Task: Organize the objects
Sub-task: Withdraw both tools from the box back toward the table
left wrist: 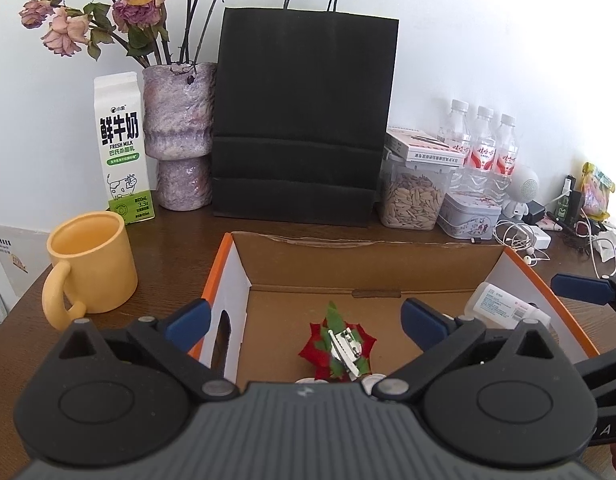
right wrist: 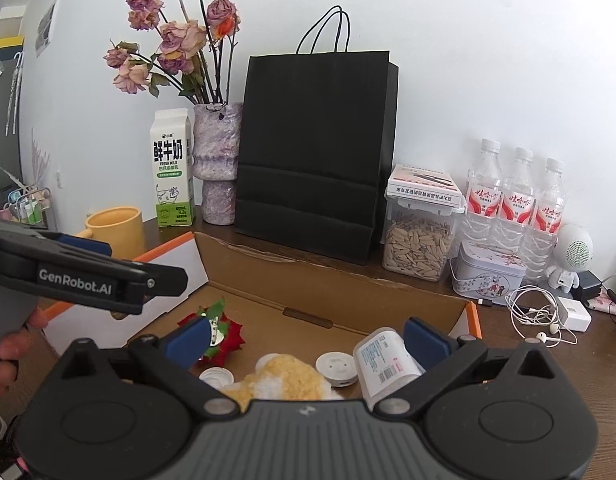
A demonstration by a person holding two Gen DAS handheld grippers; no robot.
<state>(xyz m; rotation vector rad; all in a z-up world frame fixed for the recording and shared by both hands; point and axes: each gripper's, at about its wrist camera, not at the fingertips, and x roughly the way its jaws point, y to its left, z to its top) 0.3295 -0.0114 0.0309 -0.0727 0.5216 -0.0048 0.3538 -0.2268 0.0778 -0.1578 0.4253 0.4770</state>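
An open cardboard box (left wrist: pixel 364 268) with orange edges sits on the wooden table, also in the right wrist view (right wrist: pixel 308 284). Inside lie a red flower hair clip (left wrist: pixel 340 346) (right wrist: pixel 224 334), a white plastic bottle (left wrist: pixel 504 306) (right wrist: pixel 388 364), a yellow-white fluffy item (right wrist: pixel 288 376) and round white caps (right wrist: pixel 338 368). My left gripper (left wrist: pixel 306 318) is open and empty above the clip. My right gripper (right wrist: pixel 306 334) is open and empty above the bottle and fluffy item. The left gripper's body (right wrist: pixel 88 276) shows at the left of the right wrist view.
Behind the box stand a black paper bag (left wrist: pixel 304 120), a vase of dried roses (left wrist: pixel 180 132), a milk carton (left wrist: pixel 122 148), a yellow mug (left wrist: pixel 90 264), a seed jar (left wrist: pixel 412 196), a tin (left wrist: pixel 470 214), three water bottles (left wrist: pixel 482 148) and earphone cables (left wrist: pixel 520 240).
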